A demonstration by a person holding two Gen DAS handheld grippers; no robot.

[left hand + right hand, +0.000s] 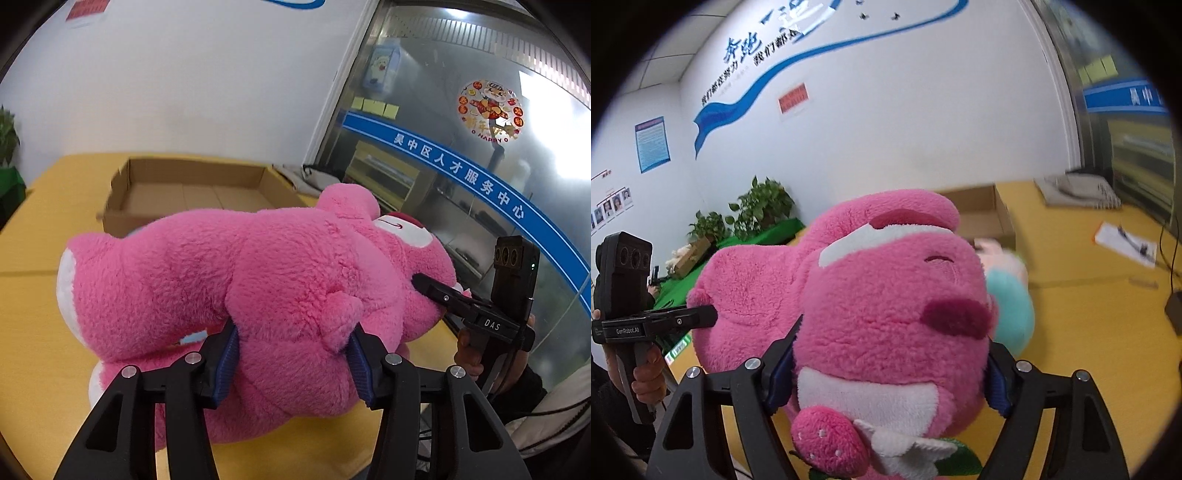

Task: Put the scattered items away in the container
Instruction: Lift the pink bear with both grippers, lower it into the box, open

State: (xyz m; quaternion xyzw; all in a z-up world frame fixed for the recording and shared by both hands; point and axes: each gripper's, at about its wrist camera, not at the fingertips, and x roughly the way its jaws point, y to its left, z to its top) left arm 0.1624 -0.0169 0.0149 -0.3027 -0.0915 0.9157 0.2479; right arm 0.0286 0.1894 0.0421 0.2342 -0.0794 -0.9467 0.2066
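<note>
A big pink plush bear [258,280] is held between both grippers above the yellow table [33,288]. My left gripper [293,354] is shut on the bear's body, its blue pads pressed into the fur. My right gripper [886,369] is shut on the bear's head [886,295]; it also shows in the left wrist view [436,291] at the bear's head. The left gripper shows in the right wrist view [701,315] against the bear's back. An open cardboard box [192,192] lies just beyond the bear. A pale pink and teal plush [1008,295] lies behind the bear's head.
A grey pouch [306,181] lies by the box's right side. A notebook [1075,192], a paper with a pen [1126,243] and a black cable [1171,266] lie on the table's right part. Potted plants [757,210] stand by the white wall. A glass partition [461,147] is on the right.
</note>
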